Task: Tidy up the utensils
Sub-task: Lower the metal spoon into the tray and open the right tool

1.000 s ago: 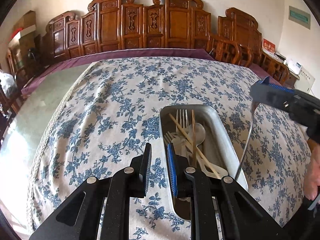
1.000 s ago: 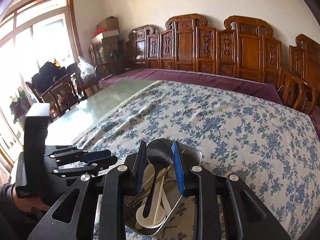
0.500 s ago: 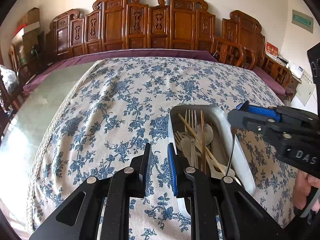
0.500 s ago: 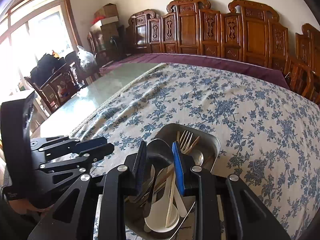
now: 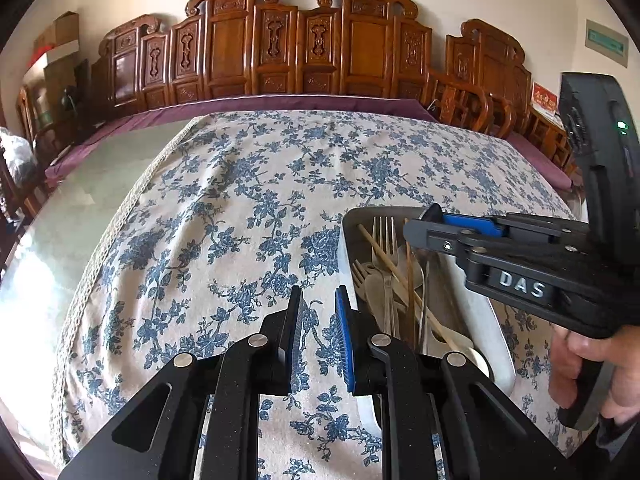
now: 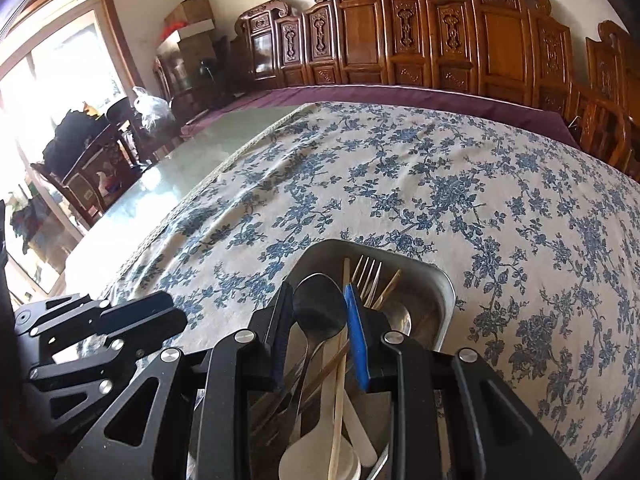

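Lower now than a second ago, the right gripper (image 6: 318, 312) has sunk from above the metal tray (image 6: 446, 292) until its tips hang just over the jumble inside. Its jaws are clamped on the bowl of a dark metal spoon (image 6: 318, 306), whose handle trails down into the tray among the wooden chopsticks (image 6: 340, 384), a fork (image 6: 370, 276) and pale plastic spoons (image 6: 316, 456). By my reading the spoon is about to be laid down with the rest, so this piece of the sorting is nearly done; whether its handle already rests on the pile I cannot tell.

From the left wrist view that gripper reaches in sideways over the tray, tilted downward, a hand (image 5: 592, 368) wrapped round its grip. Beside the tray's near left edge, the left gripper (image 5: 318, 312) has barely shifted: it hovers over the blue-flowered tablecloth (image 5: 224, 208), angled down, its fingers nearly together with only a narrow gap and nothing in it.
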`<act>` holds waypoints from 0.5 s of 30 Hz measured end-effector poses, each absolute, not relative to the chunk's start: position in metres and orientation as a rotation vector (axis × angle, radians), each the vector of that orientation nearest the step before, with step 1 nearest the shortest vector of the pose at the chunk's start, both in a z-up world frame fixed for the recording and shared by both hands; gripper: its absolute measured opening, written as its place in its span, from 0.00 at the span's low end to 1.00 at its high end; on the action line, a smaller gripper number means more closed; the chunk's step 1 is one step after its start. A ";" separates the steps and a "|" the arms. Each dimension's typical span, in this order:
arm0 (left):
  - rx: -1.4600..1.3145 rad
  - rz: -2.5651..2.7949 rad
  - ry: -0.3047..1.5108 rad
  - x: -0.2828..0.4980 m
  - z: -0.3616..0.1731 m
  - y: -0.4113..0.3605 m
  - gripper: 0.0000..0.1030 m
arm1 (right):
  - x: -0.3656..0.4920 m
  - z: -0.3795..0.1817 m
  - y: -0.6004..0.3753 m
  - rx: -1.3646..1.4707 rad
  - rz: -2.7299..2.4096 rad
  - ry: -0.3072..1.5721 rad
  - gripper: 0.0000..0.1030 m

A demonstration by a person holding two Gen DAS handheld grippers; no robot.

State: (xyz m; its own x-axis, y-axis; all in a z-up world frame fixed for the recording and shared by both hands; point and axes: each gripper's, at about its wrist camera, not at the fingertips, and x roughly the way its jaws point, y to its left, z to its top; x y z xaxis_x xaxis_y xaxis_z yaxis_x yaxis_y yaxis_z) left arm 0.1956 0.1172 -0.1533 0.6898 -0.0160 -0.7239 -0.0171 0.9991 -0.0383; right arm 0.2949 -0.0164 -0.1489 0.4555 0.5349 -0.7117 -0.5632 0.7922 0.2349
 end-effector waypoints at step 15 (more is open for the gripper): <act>-0.045 0.001 0.813 0.197 -0.154 0.118 0.15 | 0.303 -0.162 -0.015 -0.013 0.675 0.860 0.32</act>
State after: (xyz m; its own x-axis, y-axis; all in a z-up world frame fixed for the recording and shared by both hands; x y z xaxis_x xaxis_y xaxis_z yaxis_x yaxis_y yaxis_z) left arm 0.1971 0.1182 -0.1536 0.6876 -0.0163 -0.7259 -0.0185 0.9990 -0.0400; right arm 0.3030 -0.0145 -0.1615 0.4596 0.5431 -0.7027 -0.5533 0.7940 0.2517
